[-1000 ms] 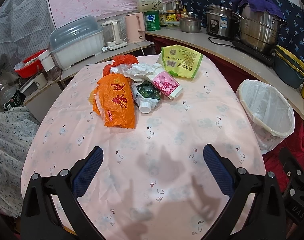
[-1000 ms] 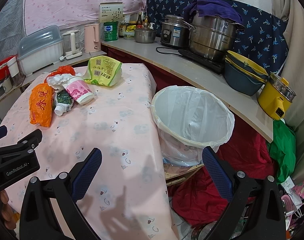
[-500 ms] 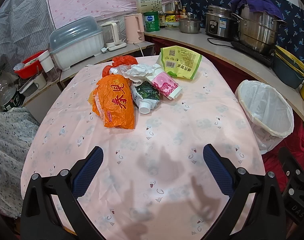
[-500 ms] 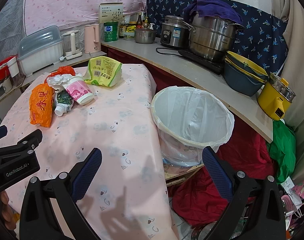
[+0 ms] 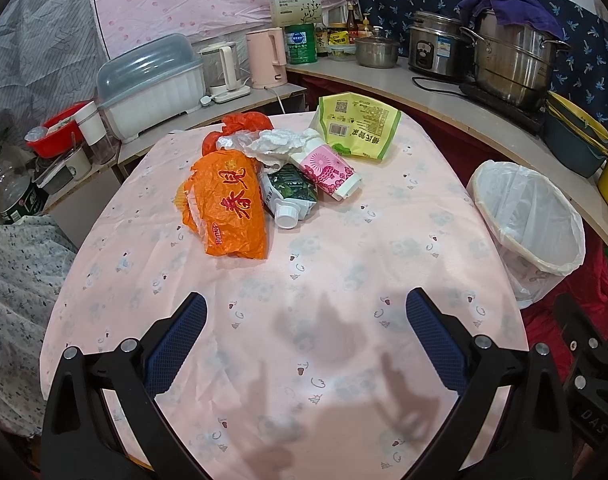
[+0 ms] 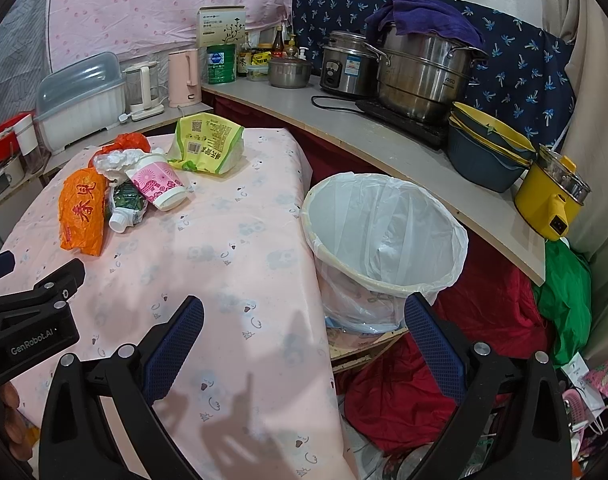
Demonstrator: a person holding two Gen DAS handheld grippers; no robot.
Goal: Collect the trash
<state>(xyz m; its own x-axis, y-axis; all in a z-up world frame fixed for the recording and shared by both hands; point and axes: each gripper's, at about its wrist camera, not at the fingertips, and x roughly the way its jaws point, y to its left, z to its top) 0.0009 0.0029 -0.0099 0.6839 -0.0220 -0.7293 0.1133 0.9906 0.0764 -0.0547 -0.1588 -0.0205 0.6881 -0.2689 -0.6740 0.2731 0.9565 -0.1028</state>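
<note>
Where trash [image 5: 272, 176] clusters, pink tablecloth [image 5: 343, 248] — bin [image 6: 383, 232] beside.

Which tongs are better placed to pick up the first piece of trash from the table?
Probably the left tongs: open, aimed straight at the orange bag. The right tongs, also open, point toward the bin.

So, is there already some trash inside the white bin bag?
No, the white bin bag looks empty inside, and the orange wrapper and pink cup lie on the table.

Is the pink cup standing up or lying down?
Lying down. The pink cup rests on its side on the table, its open end facing the camera.
</note>
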